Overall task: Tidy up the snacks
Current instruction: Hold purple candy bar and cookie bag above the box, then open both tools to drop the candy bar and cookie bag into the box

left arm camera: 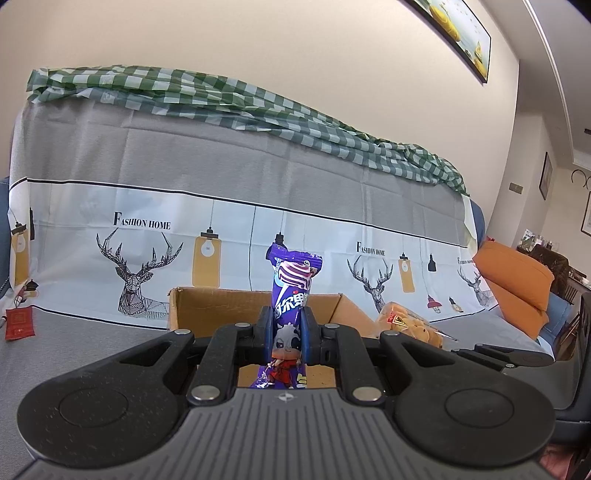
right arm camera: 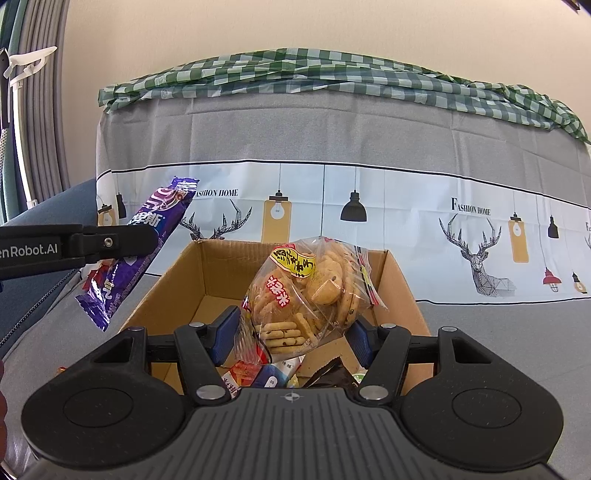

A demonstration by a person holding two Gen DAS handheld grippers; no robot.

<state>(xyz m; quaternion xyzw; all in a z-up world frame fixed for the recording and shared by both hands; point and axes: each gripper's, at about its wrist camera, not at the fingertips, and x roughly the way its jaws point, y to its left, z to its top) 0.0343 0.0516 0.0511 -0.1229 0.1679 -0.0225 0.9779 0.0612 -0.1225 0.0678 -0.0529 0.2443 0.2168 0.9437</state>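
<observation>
L wrist | L claw (left arm camera: 287,328) grips purple pkt (left arm camera: 291,280) upright | R claw (right arm camera: 291,334) grips cookie bag (right arm camera: 306,291)

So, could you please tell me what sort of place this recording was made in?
Most likely a home living room: a sofa draped in a deer-print cover, an orange cushion, and framed pictures on the wall.

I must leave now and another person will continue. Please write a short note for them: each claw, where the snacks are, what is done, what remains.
Left claw: shut on the purple snack packet, held up near the cardboard box.
Right claw: shut on the clear bag of cookies, above the box.
Done: some small packets already lie at the box's near end.
Left: put both held snacks in the box.
</observation>
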